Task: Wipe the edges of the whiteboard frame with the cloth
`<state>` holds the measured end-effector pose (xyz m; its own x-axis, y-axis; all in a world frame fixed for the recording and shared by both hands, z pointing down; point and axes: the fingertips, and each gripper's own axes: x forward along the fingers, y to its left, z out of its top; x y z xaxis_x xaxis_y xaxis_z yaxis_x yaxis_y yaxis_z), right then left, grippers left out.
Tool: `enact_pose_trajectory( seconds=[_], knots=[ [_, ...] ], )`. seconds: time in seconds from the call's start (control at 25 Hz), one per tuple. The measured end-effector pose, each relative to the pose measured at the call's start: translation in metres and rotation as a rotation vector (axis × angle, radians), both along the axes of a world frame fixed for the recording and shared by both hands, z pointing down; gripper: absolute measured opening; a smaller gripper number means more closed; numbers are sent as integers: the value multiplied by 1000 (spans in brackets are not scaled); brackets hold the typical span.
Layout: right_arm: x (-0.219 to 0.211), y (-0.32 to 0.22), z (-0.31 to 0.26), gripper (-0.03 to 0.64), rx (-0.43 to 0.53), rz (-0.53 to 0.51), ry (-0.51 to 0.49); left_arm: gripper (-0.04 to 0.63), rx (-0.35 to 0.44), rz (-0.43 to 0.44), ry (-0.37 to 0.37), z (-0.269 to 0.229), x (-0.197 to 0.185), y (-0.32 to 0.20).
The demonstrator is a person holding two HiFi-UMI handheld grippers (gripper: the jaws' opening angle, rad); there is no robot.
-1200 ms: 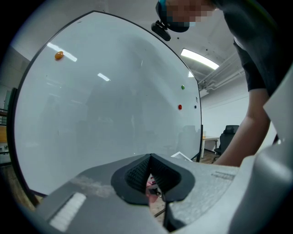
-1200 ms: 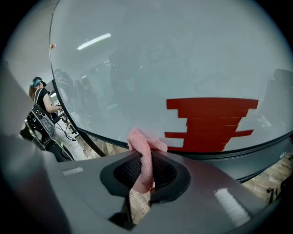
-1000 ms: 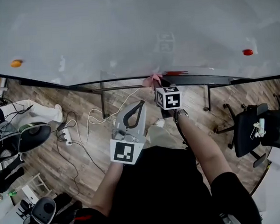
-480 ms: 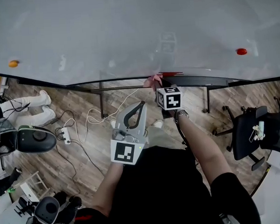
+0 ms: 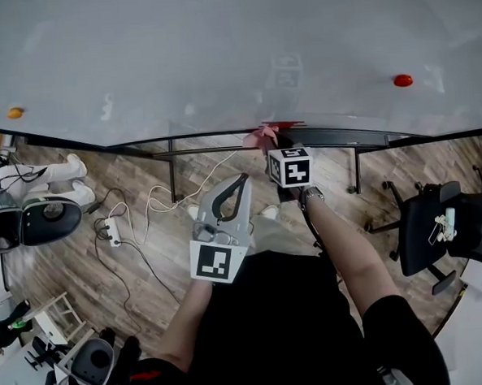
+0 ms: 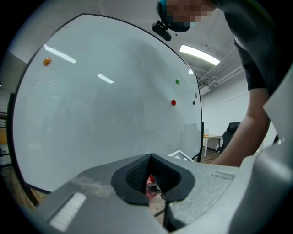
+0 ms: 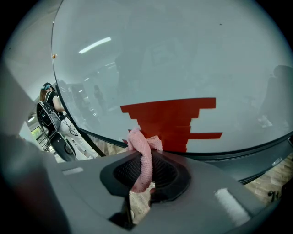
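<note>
Filling the upper half of the head view, a whiteboard (image 5: 216,51) stands over a wooden floor (image 5: 143,193). A black chair (image 5: 438,220) sits at the right, and a white cable (image 5: 156,205) trails across the floor to the left. The board's dark frame (image 5: 140,142) runs along its lower edge.

The left tongs (image 5: 243,178) hang back from the board, nearer the person's body, with their tips together and nothing between them; the left gripper view shows the pads meeting at the top. The right tongs (image 5: 269,141) reach up to the lower frame edge near the middle of the board, clamped on a pink cloth (image 7: 143,155).

A red stepped patch (image 7: 174,121) marks the board just above the frame. The cloth's bunched end lies against the frame directly below this patch, and its tail hangs down between the pads.

A red magnet (image 5: 403,80) sits on the board to the right and an orange magnet (image 5: 15,113) far to the left.
</note>
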<state>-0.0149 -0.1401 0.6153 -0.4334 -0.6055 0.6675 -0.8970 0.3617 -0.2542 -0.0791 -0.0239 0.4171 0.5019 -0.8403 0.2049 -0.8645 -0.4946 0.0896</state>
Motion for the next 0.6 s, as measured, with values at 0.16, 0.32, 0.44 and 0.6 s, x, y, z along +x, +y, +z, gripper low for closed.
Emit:
enact_pose_trajectory(
  seconds=[0.16, 0.32, 0.44, 0.6],
  knots=[
    [11, -3, 1, 52, 2, -6, 3, 0, 4, -13, -3, 1, 8, -2],
    [19, -4, 2, 52, 4, -8, 8, 0, 5, -18, -1, 2, 16, -3],
    [25, -5, 3, 52, 3, -5, 10, 0, 5, -12, 4, 2, 21, -4],
    [33, -3, 1, 52, 5, 17, 6, 0, 11, 6, 7, -2, 28, -3]
  ],
)
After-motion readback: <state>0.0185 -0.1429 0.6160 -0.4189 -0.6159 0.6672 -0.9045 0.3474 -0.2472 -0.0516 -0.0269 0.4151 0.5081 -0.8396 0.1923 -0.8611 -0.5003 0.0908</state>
